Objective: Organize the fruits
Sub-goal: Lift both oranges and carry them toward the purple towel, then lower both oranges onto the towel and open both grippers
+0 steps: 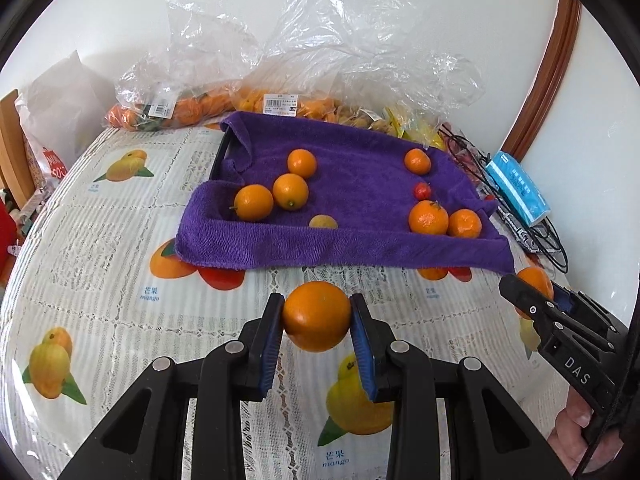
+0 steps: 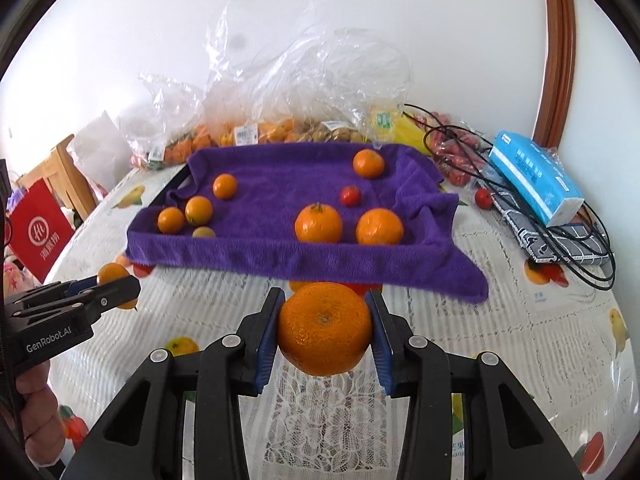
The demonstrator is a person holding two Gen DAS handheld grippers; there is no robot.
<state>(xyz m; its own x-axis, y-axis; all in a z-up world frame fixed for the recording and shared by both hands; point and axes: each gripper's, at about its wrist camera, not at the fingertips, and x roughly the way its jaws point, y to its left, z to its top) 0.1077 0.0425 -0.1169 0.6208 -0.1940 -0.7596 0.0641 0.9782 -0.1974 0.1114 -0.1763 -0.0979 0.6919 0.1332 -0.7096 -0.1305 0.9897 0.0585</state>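
1. Nearest the left wrist camera, a smooth round orange fruit (image 1: 317, 316) is clamped between the blue-padded fingers of the left gripper (image 1: 317, 320), which are closed only as far as the fruit's width; it is held above the fruit-printed lace tablecloth (image 1: 100, 248)
2. A larger dimpled orange mandarin (image 2: 325, 329) is gripped the same way by the right gripper (image 2: 325, 332), its fingers spread wider and pressed to both sides
3. Beyond both, a purple towel-lined tray (image 1: 360, 248) is seen; smooth small oranges (image 1: 290, 191) are grouped at its left, dimpled mandarins (image 1: 428, 218) at its right, with a small red fruit (image 1: 422, 190) and a pale brownish fruit (image 1: 323, 222) between
4. The carrying step is judged to be in hand: both fruits are lifted but not yet placed
5. Next, each fruit would need to be carried over the near rim, lowered beside its own kind, and released gently so that nothing rolls
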